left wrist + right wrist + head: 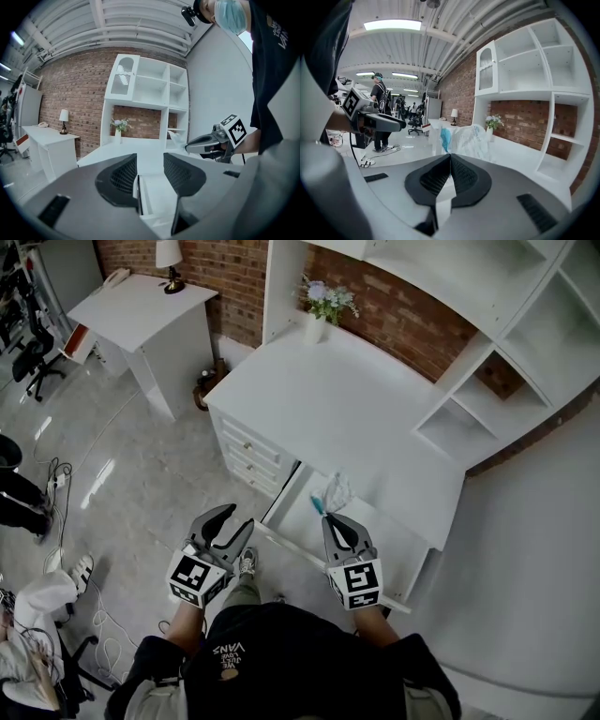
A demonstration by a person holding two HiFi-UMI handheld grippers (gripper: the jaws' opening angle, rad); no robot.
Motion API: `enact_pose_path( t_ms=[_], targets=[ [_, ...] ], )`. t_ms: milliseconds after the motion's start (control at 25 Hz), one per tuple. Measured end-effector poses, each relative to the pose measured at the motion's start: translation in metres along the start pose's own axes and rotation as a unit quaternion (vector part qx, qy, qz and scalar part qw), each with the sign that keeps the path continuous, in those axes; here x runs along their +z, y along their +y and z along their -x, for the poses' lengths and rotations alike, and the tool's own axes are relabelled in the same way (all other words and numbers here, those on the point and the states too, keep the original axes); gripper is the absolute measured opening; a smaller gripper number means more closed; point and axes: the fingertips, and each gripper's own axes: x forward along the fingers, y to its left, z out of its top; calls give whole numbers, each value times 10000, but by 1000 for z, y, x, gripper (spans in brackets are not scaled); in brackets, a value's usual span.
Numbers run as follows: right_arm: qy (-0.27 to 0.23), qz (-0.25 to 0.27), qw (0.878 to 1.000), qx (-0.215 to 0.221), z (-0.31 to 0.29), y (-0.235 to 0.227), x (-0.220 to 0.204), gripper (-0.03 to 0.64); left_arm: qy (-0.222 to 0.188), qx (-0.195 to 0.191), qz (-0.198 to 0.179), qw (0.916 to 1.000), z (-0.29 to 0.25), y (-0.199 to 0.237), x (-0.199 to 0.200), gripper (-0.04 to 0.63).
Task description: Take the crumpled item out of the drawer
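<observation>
Two grippers show, the left gripper [240,516] and the right gripper [328,517], along with one crumpled item [337,490]. There are two white desks, the near desk [356,418] and the far desk [141,306] at the left, with one vase of flowers [319,315] and one lamp [170,259]. The near desk has one open drawer [296,512] and three closed drawers [249,456].

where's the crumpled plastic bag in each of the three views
Head view: crumpled bag at centre, at the right gripper tip, above the open drawer.
Left gripper view: bag right of centre, at that gripper's tip.
Right gripper view: bag at centre, just beyond the shut jaws.
Shared landmark: flower vase.
</observation>
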Motion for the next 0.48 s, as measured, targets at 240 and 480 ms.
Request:
enact_pose_path(
  t_ms=[240,480],
  targets=[
    [-395,39,9992,40,37,1,27,5,45,3,-84,10000,11,-19,-1,160],
    [-655,-54,9978,99,67,1,40,5,-13,88,-111,9999,18,-34,0,149]
  ],
)
